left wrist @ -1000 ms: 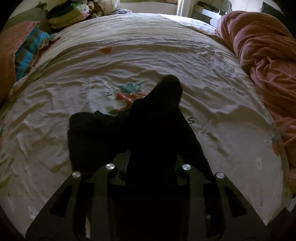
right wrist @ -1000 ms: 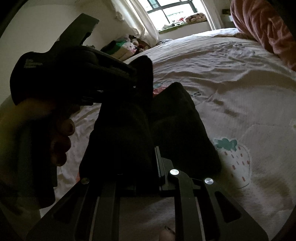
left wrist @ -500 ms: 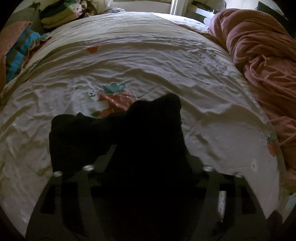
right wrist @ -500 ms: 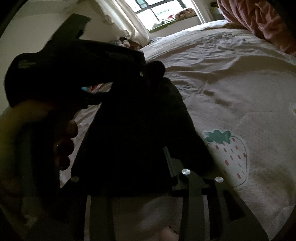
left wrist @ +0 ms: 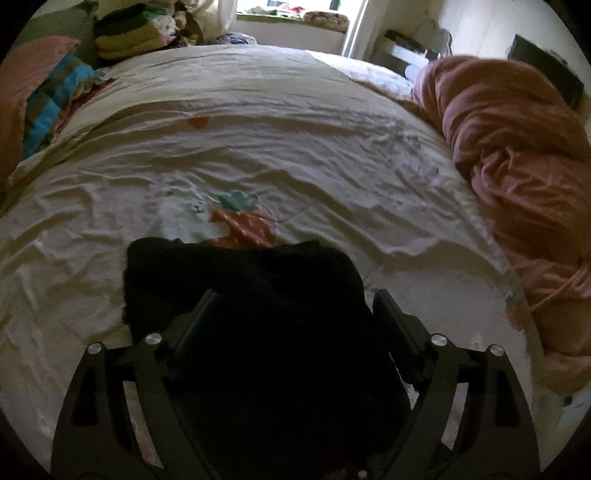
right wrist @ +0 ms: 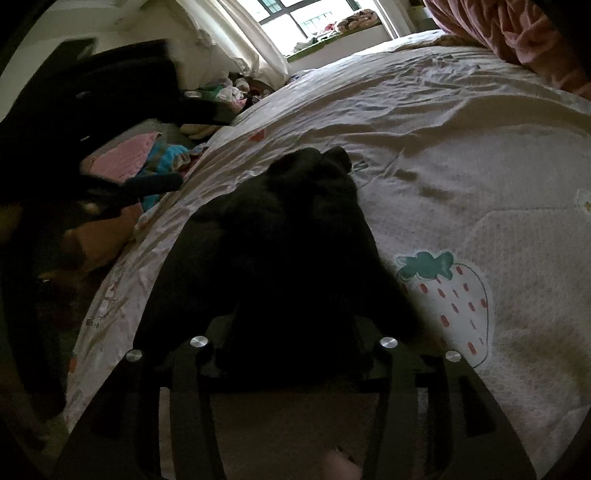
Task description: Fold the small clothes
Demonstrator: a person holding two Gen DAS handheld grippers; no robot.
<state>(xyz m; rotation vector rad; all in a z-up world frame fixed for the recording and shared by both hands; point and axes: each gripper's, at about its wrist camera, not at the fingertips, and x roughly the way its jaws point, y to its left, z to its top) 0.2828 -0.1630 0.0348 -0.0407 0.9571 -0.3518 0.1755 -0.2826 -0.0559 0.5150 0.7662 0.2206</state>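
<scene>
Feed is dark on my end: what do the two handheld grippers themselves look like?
Both are matte black. The left gripper has two flat slab fingers on slotted, angular linkage arms with round silver screw heads. The right gripper has the same black slotted arms and silver screws. No cables or sleeves show; any markings are too dark to read.

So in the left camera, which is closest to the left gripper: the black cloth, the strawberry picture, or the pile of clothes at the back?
1. Black cloth, right between the opening fingers.
2. Strawberry picture, just beyond it.
3. Pile of clothes, far back, left.
</scene>
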